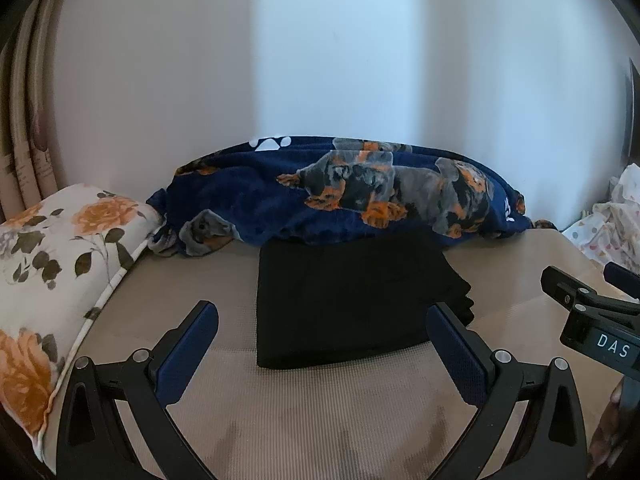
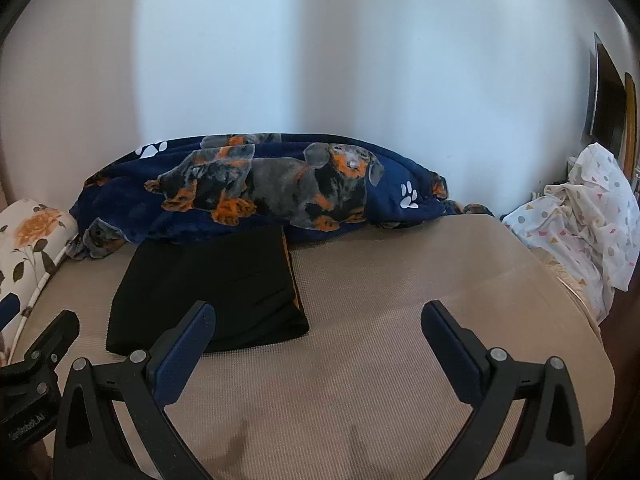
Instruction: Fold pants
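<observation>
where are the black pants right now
The folded black pants lie on the beige mat, centre of the left wrist view, against the dog-print blanket, with the floral pillow to their left.

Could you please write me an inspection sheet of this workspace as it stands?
Surface: beige ribbed mat, faint dark marks near the cameras.
Job's things: black pants lie folded in a flat rectangle on the mat, their far edge against the blanket.
Clutter: navy dog-print blanket bunched along the wall; floral pillow at left; white patterned fabric heaped at right.
Grippers: left hand-held gripper open, holding nothing; right hand-held gripper open, holding nothing; both short of the pants.
Cables: nothing seen.
Surroundings: plain pale wall; curtain at far left.
</observation>
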A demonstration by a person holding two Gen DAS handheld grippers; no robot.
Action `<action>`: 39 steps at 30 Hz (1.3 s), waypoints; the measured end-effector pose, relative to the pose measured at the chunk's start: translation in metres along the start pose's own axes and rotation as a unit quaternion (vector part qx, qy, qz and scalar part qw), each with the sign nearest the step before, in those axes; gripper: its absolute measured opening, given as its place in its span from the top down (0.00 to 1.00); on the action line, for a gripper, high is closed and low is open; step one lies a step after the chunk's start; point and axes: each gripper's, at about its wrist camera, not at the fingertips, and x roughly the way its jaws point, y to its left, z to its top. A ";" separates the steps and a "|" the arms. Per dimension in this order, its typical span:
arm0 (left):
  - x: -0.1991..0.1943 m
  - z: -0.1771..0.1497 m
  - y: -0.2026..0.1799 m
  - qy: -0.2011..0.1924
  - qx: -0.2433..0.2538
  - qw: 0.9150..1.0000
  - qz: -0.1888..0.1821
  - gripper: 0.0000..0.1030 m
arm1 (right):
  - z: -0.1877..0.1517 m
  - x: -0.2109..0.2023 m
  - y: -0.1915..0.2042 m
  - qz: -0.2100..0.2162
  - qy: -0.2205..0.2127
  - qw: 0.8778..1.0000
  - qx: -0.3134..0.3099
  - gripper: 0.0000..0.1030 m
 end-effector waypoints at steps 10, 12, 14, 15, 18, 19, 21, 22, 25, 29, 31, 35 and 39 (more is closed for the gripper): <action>0.023 0.002 0.001 0.008 -0.002 1.000 -0.003 0.00 | 0.000 0.027 0.007 0.000 0.012 1.000 -0.004 0.01; 0.027 0.002 0.001 0.011 0.000 1.000 -0.003 0.00 | 0.000 0.031 0.008 0.000 0.014 1.000 -0.004 0.01; 0.032 0.002 -0.001 0.014 0.002 1.000 -0.007 0.00 | -0.001 0.036 0.010 0.001 0.017 1.000 -0.005 0.01; 0.034 0.002 -0.001 0.014 0.003 1.000 -0.007 0.00 | 0.000 0.037 0.011 0.000 0.017 1.000 -0.006 0.01; 0.040 0.002 -0.004 0.016 0.007 1.000 -0.007 0.00 | 0.000 0.043 0.012 0.001 0.020 1.000 -0.006 0.01; 0.041 0.002 -0.005 0.016 0.007 1.000 -0.008 0.00 | 0.000 0.045 0.012 0.000 0.020 1.000 -0.007 0.01; 0.045 0.002 -0.006 0.018 0.008 1.000 -0.010 0.00 | 0.000 0.048 0.013 0.001 0.022 1.000 -0.007 0.01; 0.047 0.003 -0.007 0.019 0.008 1.000 -0.010 0.00 | 0.000 0.050 0.013 0.001 0.023 1.000 -0.007 0.01; 0.052 0.003 -0.008 0.022 0.007 1.000 -0.011 0.00 | 0.000 0.054 0.013 -0.001 0.025 1.000 -0.007 0.01; 0.057 0.003 -0.008 0.024 0.007 1.000 -0.012 0.00 | 0.000 0.061 0.014 -0.002 0.028 1.000 -0.008 0.01; 0.057 0.003 -0.007 0.024 0.007 1.000 -0.012 0.00 | 0.000 0.063 0.014 -0.001 0.030 1.000 -0.008 0.01; 0.060 0.003 -0.008 0.025 0.008 1.000 -0.013 0.00 | 0.001 0.065 0.014 -0.001 0.031 0.999 -0.008 0.01; 0.060 0.003 -0.008 0.024 0.008 1.000 -0.013 0.00 | 0.001 0.068 0.013 -0.002 0.032 0.999 -0.007 0.01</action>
